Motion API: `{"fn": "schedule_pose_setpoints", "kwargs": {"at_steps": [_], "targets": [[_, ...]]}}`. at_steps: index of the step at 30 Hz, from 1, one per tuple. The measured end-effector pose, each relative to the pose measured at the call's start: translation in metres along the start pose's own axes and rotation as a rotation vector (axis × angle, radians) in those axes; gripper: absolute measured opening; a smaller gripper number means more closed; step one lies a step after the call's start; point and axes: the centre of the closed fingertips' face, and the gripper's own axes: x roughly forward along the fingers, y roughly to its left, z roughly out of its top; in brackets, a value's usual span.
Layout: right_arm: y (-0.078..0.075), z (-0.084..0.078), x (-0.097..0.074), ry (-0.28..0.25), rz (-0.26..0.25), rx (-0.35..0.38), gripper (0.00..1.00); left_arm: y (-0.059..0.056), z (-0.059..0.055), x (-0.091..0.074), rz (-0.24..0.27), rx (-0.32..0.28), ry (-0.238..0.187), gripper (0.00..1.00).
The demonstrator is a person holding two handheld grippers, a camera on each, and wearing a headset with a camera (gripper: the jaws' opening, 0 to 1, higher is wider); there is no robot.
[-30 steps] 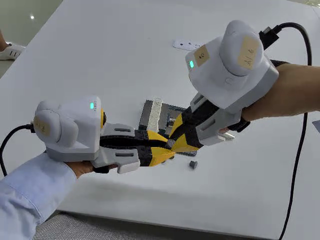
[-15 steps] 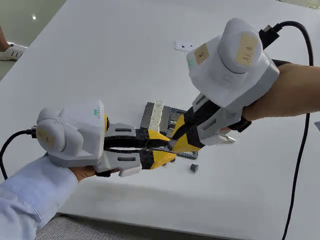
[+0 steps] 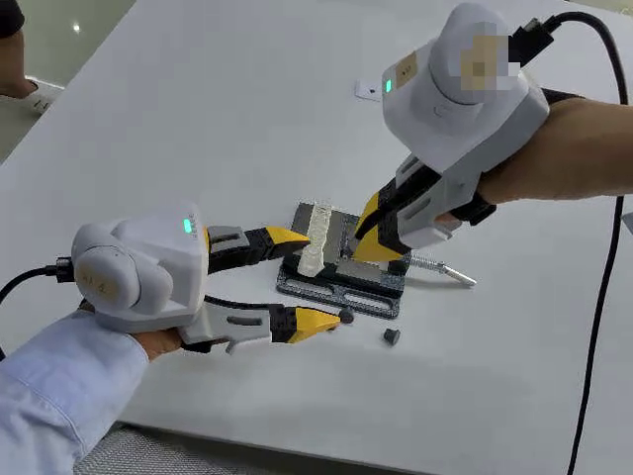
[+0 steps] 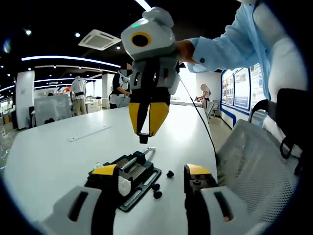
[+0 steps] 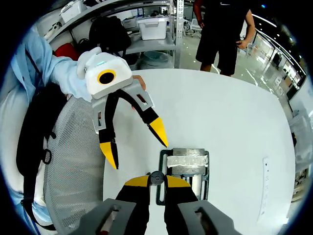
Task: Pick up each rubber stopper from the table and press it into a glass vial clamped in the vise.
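My right gripper [image 5: 156, 180] is shut on a black rubber stopper [image 5: 156, 177], and it hangs just above the near end of the small vise [image 5: 185, 171]. In the vise jaws lies a clear glass vial [image 5: 186, 159]. In the head view the right gripper [image 3: 361, 242] comes down from the upper right over the vise [image 3: 341, 272] and the vial [image 3: 316, 237]. My left gripper [image 3: 309, 277] stands wide open at the vise's left end, holding nothing. Two loose stoppers [image 3: 346, 316] [image 3: 392, 336] lie on the table in front of the vise. The left gripper view shows the held stopper [image 4: 143, 138] above the vise [image 4: 129, 174].
The white table [image 3: 198, 129] runs wide and bare to the left and back. The vise's handle [image 3: 445, 269] sticks out to the right. A flat white strip [image 3: 368, 89] lies at the back. The right gripper's black cable [image 3: 598, 287] hangs down the right side.
The two grippers were tip to tip over the vise. The left one has since opened wide and drawn back, and the right one has lifted away with the stopper.
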Motion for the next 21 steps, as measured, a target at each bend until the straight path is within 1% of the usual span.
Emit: {"fn": "schedule_pose_setpoints", "kwargs": {"at_steps": [4, 6, 9, 13, 17, 21], "targets": [[-0.023, 0.001, -0.002, 0.008, -0.033, 0.025, 0.07, 0.011, -0.003, -0.005, 0.034, -0.017, -0.002, 0.59], [-0.030, 0.002, -0.001, 0.012, -0.040, 0.032, 0.07, 0.015, -0.004, -0.007, 0.044, -0.025, -0.003, 0.63], [-0.044, 0.003, 0.001, 0.021, -0.056, 0.040, 0.07, 0.021, -0.004, -0.012, 0.065, -0.025, -0.008, 0.64], [-0.057, 0.005, 0.005, 0.031, -0.068, 0.050, 0.07, 0.028, -0.006, -0.016, 0.087, -0.016, 0.000, 0.68], [-0.070, 0.003, 0.016, 0.048, -0.071, 0.054, 0.07, 0.031, -0.008, -0.019, 0.098, -0.014, 0.013, 0.72], [-0.076, 0.002, 0.028, 0.063, -0.067, 0.055, 0.07, 0.033, -0.011, -0.020, 0.107, -0.018, 0.019, 0.76]]}}
